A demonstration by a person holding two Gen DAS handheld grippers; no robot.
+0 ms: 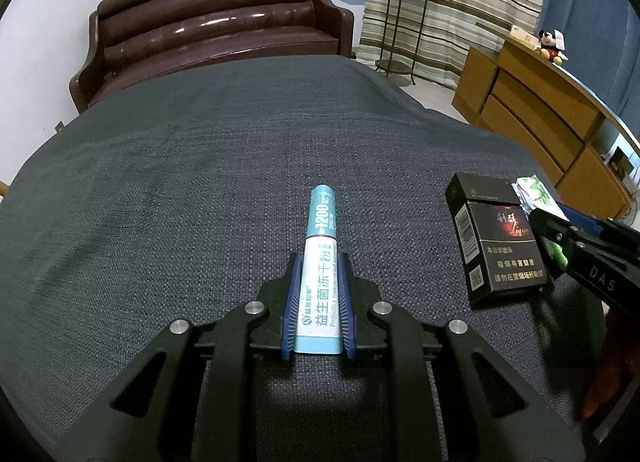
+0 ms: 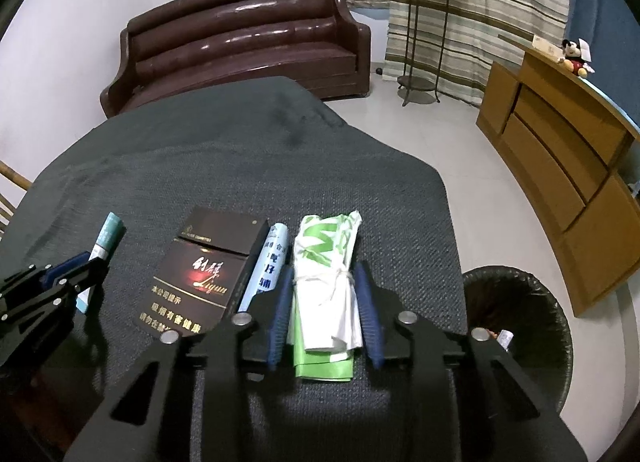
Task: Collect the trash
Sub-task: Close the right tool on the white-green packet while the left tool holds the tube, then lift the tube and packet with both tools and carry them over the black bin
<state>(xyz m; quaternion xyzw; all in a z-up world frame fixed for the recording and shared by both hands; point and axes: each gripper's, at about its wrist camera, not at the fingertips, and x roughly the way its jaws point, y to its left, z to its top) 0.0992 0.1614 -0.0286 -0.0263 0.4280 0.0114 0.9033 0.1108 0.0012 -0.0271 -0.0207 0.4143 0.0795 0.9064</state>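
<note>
My left gripper (image 1: 319, 262) is shut on a teal-and-white probiotic sachet (image 1: 321, 254) that lies lengthwise on the grey-clothed table (image 1: 180, 182). My right gripper (image 2: 324, 274) is closed around a green-and-white rolled wrapper (image 2: 326, 262) tied with string; its pads touch both sides. A black cigarette pack (image 2: 200, 274) lies between the two grippers, also in the left wrist view (image 1: 496, 238). A light blue sachet (image 2: 266, 262) lies between the pack and the wrapper. The left gripper (image 2: 92, 268) shows at the right wrist view's left edge with its sachet (image 2: 106, 238).
A black mesh waste bin (image 2: 532, 326) with some trash inside stands on the floor right of the table. A brown leather sofa (image 1: 208, 22) is behind the table. A wooden cabinet (image 2: 560, 166) and a plant stand (image 2: 420, 42) are at the right.
</note>
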